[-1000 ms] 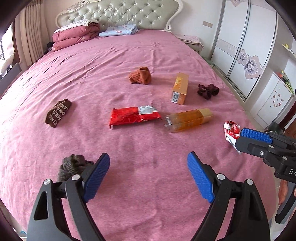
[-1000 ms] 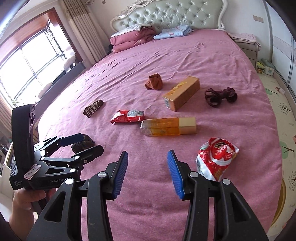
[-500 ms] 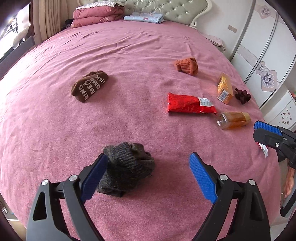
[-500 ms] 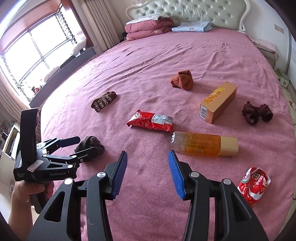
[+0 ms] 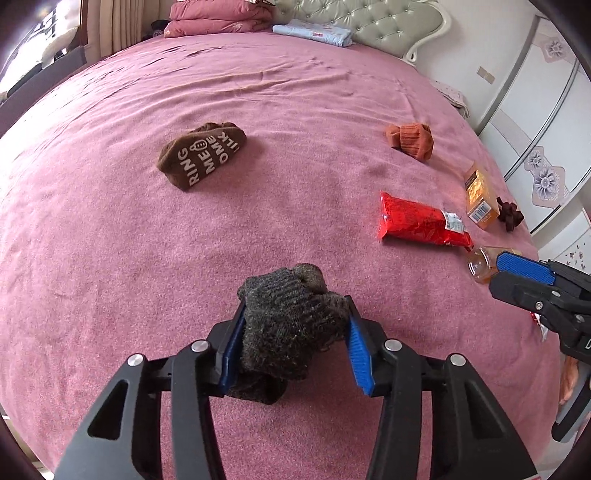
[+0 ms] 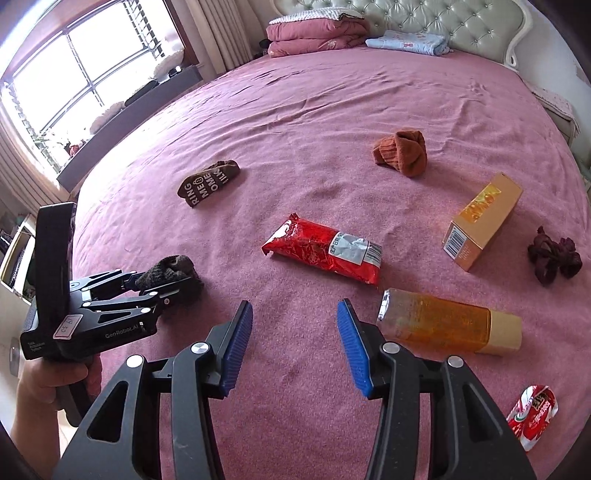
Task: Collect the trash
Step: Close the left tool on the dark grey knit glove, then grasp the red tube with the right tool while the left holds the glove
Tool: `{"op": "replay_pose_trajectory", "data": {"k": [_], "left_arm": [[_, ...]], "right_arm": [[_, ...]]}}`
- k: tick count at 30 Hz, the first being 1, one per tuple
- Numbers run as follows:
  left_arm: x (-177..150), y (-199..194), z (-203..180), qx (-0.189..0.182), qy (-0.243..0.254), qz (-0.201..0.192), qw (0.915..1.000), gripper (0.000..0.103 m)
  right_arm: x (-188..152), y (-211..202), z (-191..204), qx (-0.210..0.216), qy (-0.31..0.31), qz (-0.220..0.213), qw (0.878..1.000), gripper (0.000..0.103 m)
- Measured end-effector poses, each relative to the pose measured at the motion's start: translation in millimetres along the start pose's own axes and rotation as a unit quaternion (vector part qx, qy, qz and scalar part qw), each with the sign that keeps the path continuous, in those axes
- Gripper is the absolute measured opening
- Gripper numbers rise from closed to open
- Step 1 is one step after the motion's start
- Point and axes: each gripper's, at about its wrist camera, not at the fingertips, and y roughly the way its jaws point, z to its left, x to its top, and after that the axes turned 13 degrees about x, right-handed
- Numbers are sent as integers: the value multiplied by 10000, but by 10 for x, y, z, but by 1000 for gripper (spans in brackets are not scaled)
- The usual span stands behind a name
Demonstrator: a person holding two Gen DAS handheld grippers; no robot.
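Note:
My left gripper [image 5: 293,341] is shut on a dark grey knitted sock [image 5: 291,325] at the near left of the pink bed; it also shows in the right wrist view [image 6: 168,282]. My right gripper [image 6: 293,347] is open and empty above the bedspread. Ahead of it lie a red snack wrapper [image 6: 325,251], an orange bottle with a gold cap [image 6: 447,321], a gold box [image 6: 480,221] and a crushed red-and-white packet [image 6: 533,410]. The wrapper [image 5: 424,223] and box [image 5: 480,195] also show in the left wrist view.
A brown lettered sock [image 5: 201,155], a rust-orange sock [image 5: 410,140] and a dark maroon crumpled item [image 6: 554,254] lie on the bed [image 5: 110,258]. Folded quilts [image 6: 317,31] and a headboard stand at the far end. Wardrobes [image 5: 546,147] stand on the right, a window [image 6: 74,81] on the left.
My left gripper has moved forward over the grey sock and shut on it. My right gripper has moved left and forward, staying open.

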Motion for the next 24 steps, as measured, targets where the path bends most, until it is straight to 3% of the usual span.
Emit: {"op": "replay_pose_trajectory", "data": {"k": [10, 16, 22, 24], "left_arm": [[209, 53, -51, -399, -218, -3, 9990, 48], [209, 130, -67, -448, -256, 99, 9986, 48], [197, 134, -32, -470, -340, 135, 9982, 48], [191, 124, -29, -457, -334, 132, 9983, 48]], "right_arm": [[344, 343, -25, -194, -696, 367, 9967, 49], [519, 590, -140, -351, -935, 712, 9925, 66], [491, 912, -180, -345, -1195, 1266, 9841, 65], [470, 934, -156, -270, -1236, 1259, 9839, 55]]}}
